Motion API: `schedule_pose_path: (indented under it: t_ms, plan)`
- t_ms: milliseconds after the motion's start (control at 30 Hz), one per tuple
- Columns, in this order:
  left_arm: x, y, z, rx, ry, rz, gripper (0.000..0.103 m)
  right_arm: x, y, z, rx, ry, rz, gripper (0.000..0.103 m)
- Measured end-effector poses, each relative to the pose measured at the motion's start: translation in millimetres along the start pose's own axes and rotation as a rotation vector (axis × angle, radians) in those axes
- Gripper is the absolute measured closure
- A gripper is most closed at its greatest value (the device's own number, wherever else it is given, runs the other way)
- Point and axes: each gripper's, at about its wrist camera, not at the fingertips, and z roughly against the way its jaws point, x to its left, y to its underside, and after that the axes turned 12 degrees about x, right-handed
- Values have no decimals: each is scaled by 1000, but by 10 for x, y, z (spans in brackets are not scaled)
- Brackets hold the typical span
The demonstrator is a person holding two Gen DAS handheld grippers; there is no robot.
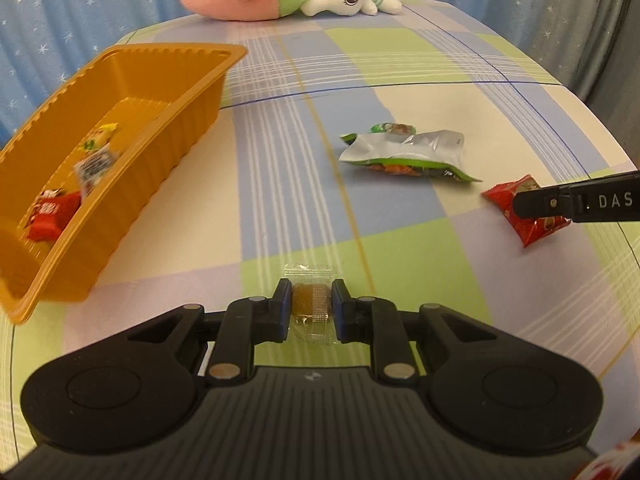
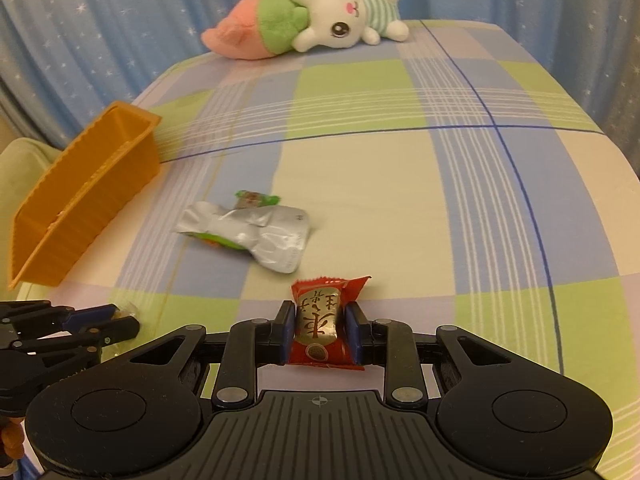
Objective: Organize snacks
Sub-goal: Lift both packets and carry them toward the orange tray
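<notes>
Left wrist view showed the left gripper closed on a clear-wrapped brown candy near the bed's front edge, beside the orange tray. The right gripper pinched a red candy packet; a silver snack pouch lay mid-bed

Tray snacks: blurred at your 10 o'clock, labels unreadable.
Orange tray: near end cut off at your 9 o'clock.

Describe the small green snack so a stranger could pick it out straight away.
Start at the orange tray on the left of the checked cloth, then look right to the crumpled silver pouch mid-table. The small green snack lies at that pouch's far edge, much smaller, with a twisted wrapper.
</notes>
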Motion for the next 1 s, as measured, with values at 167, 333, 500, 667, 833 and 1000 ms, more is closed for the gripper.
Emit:
schedule_pose_path:
  t_ms: [167, 333, 500, 667, 833, 1000]
  plan:
    - [95, 110, 99, -13, 1, 21, 84, 165, 50, 27, 3, -25, 51, 82]
    - [203, 208, 173, -24, -4, 43, 84, 331, 105, -2, 14, -37, 96, 82]
    - [318, 310, 227, -26, -12, 67, 84, 481, 132, -79, 35, 0, 128, 76]
    - [441, 387, 280, -31, -19, 86, 84, 539, 167, -183, 51, 23, 144, 75]
    - [537, 432, 336, -38, -21, 97, 84, 578, 168, -184, 42, 19, 148, 77]
    - [590, 442, 438, -61, -8, 99, 84, 687, 131, -108, 33, -30, 146, 77]
